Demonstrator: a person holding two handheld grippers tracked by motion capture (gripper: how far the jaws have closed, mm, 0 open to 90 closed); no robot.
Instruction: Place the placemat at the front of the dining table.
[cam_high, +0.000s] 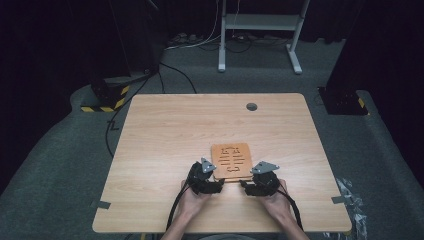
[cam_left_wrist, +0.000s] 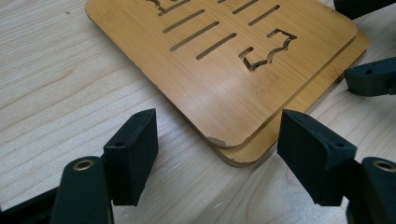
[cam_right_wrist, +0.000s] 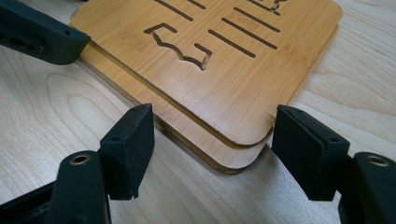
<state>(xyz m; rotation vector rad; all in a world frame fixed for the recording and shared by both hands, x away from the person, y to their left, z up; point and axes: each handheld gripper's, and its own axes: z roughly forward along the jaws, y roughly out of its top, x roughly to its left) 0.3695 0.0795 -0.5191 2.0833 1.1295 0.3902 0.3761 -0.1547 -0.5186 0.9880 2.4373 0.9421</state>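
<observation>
Lying between both spread grippers' jaws, bamboo boards.

**Two bamboo boards, stacked flat**

Two thin bamboo boards lie flat on the desk, near its front edge, one on top of the other. The top board is shifted slightly, so the bottom board shows along one edge and at the near corners. Both have rounded corners. The top one is cut through with parallel slots and angular shapes.
</observation>
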